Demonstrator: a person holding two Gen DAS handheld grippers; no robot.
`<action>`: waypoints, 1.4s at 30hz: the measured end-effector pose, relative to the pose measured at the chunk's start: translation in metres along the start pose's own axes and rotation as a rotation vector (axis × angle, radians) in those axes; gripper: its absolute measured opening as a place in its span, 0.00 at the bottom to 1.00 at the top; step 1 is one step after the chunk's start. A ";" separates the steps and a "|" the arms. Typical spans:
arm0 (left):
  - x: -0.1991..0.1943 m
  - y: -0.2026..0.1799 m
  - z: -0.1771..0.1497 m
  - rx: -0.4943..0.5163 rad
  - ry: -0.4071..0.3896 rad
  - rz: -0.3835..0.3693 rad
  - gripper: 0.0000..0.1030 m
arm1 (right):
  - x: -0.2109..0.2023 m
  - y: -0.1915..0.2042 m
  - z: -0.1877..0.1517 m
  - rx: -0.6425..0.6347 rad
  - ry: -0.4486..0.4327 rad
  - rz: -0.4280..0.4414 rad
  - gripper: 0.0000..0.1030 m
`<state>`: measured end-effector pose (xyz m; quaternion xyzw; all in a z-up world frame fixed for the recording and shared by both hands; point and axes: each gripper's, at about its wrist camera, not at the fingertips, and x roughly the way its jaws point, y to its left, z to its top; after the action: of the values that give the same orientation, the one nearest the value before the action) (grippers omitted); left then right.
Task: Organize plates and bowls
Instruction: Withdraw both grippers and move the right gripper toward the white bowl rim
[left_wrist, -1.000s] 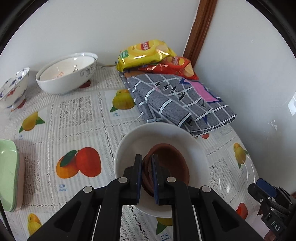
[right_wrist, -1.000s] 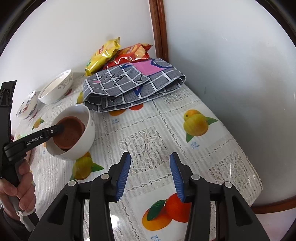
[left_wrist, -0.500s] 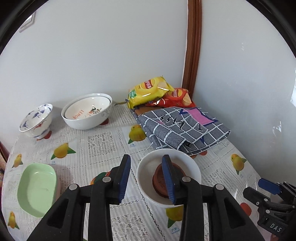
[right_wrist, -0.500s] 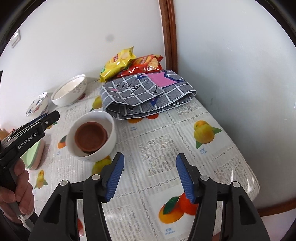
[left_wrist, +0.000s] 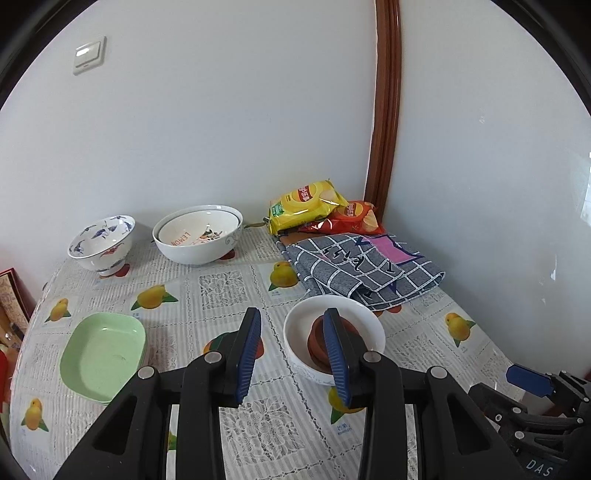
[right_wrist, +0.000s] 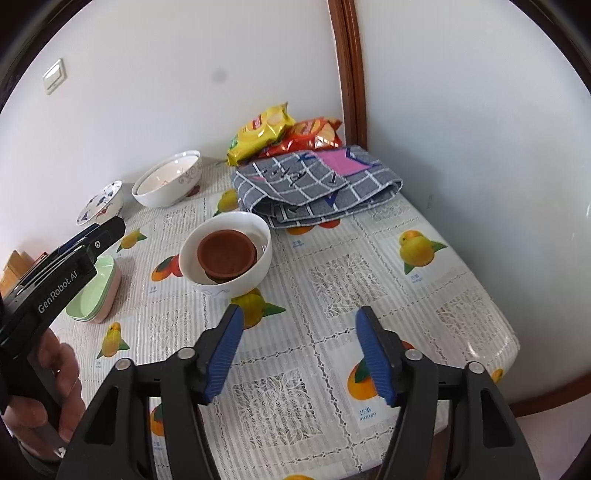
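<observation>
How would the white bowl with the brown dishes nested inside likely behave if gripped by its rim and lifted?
The white bowl looks like glazed ceramic, so probably stiff, fairly heavy and slippery between tongs. The brown dishes sit loose and slightly askew inside, so they may shift or rattle if it tilts. Its base looks narrower than its rim, so a sideways push could tip it.

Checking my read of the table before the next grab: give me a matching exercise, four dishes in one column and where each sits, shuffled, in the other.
Things:
1. brown bowls
2. green dish
3. blue-patterned bowl
4. lemon-print bowl

Places:
A. nested in a larger white bowl by the back wall
B. far left by the back wall, standing alone
C. inside the white bowl near the grey checked cloth
D. top of the stack at the left table edge

Pairs: 1-C, 2-D, 3-B, 4-A
</observation>
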<state>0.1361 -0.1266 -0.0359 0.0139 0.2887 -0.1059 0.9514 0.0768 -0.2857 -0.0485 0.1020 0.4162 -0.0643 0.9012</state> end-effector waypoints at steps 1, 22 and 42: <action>-0.003 0.001 0.000 -0.001 0.003 -0.001 0.32 | -0.001 0.001 0.000 0.001 -0.002 0.009 0.65; 0.008 0.016 0.005 0.000 0.100 -0.011 0.36 | 0.000 0.016 0.015 -0.026 -0.030 0.050 0.65; 0.093 0.034 0.004 -0.019 0.256 -0.002 0.37 | 0.085 0.033 0.044 -0.088 0.057 0.033 0.60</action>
<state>0.2208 -0.1121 -0.0847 0.0181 0.4088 -0.1017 0.9068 0.1702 -0.2665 -0.0813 0.0710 0.4425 -0.0280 0.8935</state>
